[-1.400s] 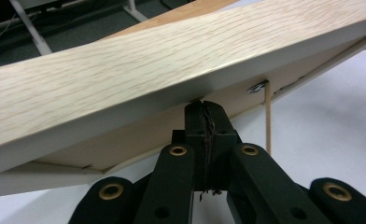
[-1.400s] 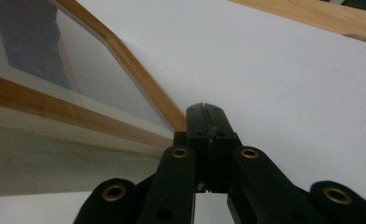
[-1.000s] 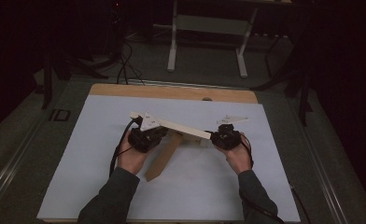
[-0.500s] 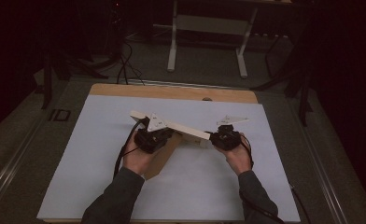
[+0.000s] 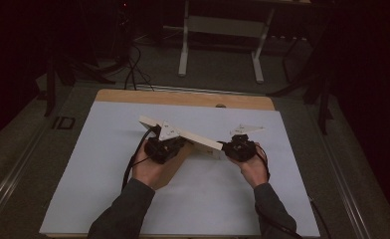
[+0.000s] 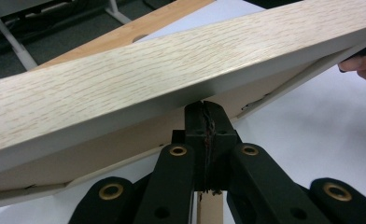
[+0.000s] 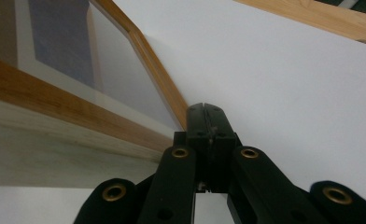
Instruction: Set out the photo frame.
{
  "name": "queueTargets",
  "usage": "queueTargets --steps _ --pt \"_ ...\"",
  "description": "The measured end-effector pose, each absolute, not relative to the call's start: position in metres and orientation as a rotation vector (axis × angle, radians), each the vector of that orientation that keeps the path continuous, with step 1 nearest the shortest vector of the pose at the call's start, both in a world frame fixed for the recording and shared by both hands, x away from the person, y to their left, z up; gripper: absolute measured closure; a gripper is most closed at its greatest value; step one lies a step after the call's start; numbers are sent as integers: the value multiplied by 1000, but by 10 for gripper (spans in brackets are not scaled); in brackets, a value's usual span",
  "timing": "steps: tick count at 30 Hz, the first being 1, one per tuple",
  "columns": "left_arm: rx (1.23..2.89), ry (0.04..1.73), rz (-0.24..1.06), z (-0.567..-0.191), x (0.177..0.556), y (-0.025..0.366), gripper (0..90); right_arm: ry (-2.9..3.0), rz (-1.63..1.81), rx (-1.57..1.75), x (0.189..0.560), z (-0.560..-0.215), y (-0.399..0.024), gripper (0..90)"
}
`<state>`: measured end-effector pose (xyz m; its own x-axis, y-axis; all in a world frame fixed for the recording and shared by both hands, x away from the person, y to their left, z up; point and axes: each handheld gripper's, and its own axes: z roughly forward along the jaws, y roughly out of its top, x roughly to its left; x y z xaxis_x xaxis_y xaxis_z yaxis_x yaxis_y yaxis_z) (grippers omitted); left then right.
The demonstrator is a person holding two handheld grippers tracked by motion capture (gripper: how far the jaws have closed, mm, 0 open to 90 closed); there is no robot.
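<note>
The left gripper (image 5: 170,144), jaws pressed tight together, sits under the near edge of a pale wooden frame (image 5: 193,140); the right gripper (image 5: 229,147), jaws also together, meets the frame's right corner (image 7: 183,122), though whether either actually pinches the wood cannot be told. The frame is tilted up off a white sheet (image 5: 108,164) near the middle of the table (image 5: 183,98), and the sheet lies bare on every side of it, out to a strip of wood along the far edge. No readable writing or label shows on the frame, sheet or grippers.
</note>
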<state>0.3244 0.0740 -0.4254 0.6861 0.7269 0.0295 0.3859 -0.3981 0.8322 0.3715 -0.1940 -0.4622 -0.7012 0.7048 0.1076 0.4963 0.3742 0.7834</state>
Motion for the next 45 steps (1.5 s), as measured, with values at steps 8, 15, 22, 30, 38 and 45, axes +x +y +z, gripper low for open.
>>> queueTargets --steps 8,15,22,30,38,45 --pt "2034 843 488 -425 323 69 900 2392 1237 1060 369 -462 -193 900" --pt "2029 849 480 -426 325 69 900 2397 1242 1040 365 -463 -191 900" --pt "2021 859 466 -427 329 72 900 2407 1243 1018 361 -462 -189 900" --pt "2012 860 448 -427 332 77 900 2434 1228 976 355 -461 -184 900" --pt "2017 817 402 -428 339 86 900 2457 1215 930 349 -460 -177 900" --pt "2033 777 360 -428 347 95 900 2484 1206 885 344 -459 -169 900"
